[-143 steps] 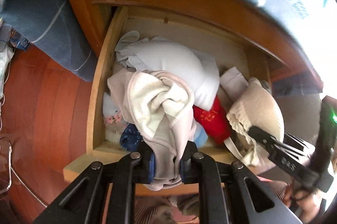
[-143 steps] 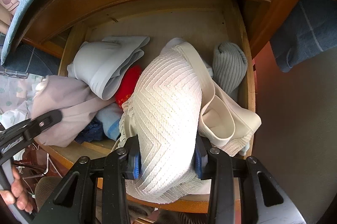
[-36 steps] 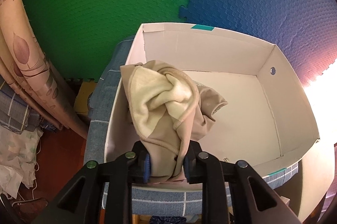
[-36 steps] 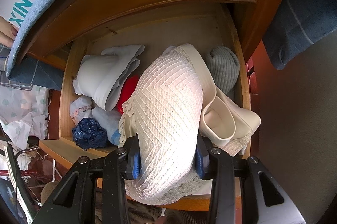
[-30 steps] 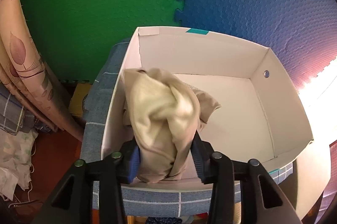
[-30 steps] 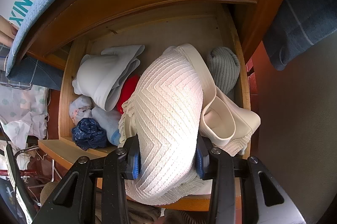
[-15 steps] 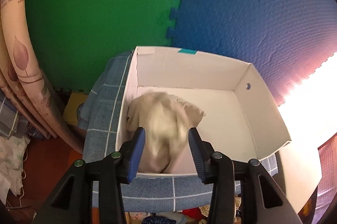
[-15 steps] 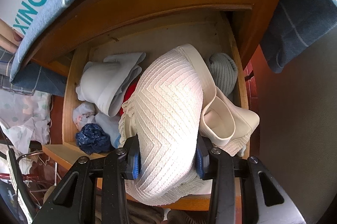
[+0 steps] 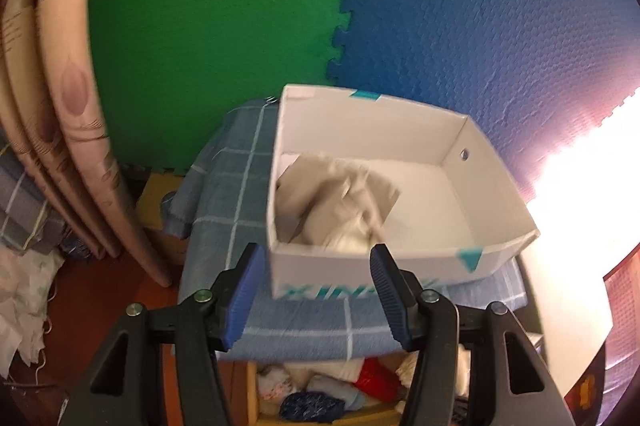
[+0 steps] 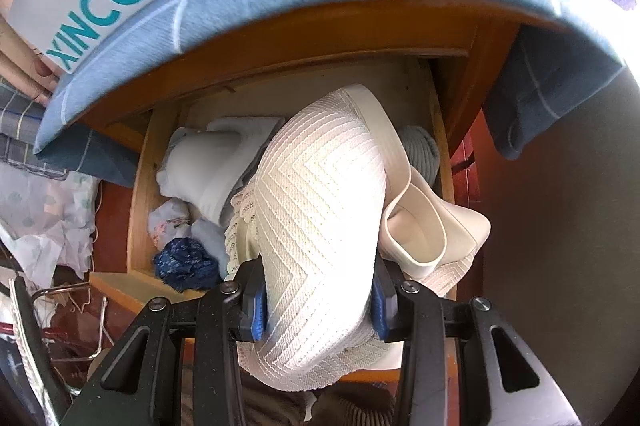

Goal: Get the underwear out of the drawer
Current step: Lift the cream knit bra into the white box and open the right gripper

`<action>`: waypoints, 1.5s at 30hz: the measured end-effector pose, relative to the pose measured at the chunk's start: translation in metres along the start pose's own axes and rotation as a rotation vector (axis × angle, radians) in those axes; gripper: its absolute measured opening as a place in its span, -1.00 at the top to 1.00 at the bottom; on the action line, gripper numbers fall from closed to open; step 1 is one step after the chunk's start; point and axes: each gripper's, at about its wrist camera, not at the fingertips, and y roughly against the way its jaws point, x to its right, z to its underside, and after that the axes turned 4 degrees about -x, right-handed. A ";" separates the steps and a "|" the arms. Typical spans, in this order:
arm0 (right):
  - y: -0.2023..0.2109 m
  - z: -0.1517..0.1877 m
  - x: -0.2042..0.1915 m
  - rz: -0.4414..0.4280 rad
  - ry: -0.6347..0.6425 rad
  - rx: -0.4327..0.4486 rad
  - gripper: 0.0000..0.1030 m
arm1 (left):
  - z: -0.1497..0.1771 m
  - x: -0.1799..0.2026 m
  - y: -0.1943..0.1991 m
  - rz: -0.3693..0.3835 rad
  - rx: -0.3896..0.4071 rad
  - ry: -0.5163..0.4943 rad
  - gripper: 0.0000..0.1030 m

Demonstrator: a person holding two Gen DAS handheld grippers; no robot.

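A beige undergarment [image 9: 340, 201] lies crumpled in the left half of the white shoe box [image 9: 404, 135]. My left gripper [image 9: 318, 290] hangs in front of the box, its jaws opening with nothing between them. In the right wrist view, my right gripper [image 10: 318, 300] is shut on a white chevron-knit bra [image 10: 320, 226], held above the open wooden drawer [image 10: 138, 193]. The drawer holds a white folded garment [image 10: 208, 169], a grey ribbed piece [image 10: 422, 153], a navy patterned piece [image 10: 184, 264] and a floral one [image 10: 168, 220].
The shoe box stands on a blue checked cloth [image 9: 228, 193] covering the cabinet top. Green [image 9: 208, 25] and blue foam mats [image 9: 480, 25] line the wall behind. A patterned curtain [image 9: 60, 97] hangs at left. Crumpled cloth [image 10: 44, 214] and a wire rack [image 10: 48, 306] lie left of the drawer.
My left gripper let go of the beige undergarment, which dropped into the box, and pulled back and up. My right gripper rose a little with the bra.
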 end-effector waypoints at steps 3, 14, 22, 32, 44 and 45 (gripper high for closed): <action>0.013 0.001 -0.002 -0.019 0.010 0.011 0.29 | 0.030 -0.004 0.001 -0.035 0.003 -0.009 -0.11; 0.064 0.013 -0.009 -0.056 0.077 0.030 0.29 | 0.144 -0.027 -0.053 -0.056 -0.154 0.163 -0.11; 0.133 0.009 -0.016 -0.068 0.130 0.113 0.29 | 0.197 -0.026 -0.080 -0.128 -0.196 0.202 -0.11; 0.219 -0.015 -0.029 -0.066 0.188 0.270 0.29 | 0.219 -0.021 -0.081 -0.160 -0.129 0.216 -0.11; 0.246 -0.133 -0.068 -0.010 0.193 0.390 0.29 | 0.219 -0.025 -0.076 -0.175 -0.097 0.233 -0.11; 0.245 -0.143 -0.070 -0.004 0.192 0.389 0.29 | 0.219 -0.025 -0.075 -0.175 -0.092 0.236 -0.11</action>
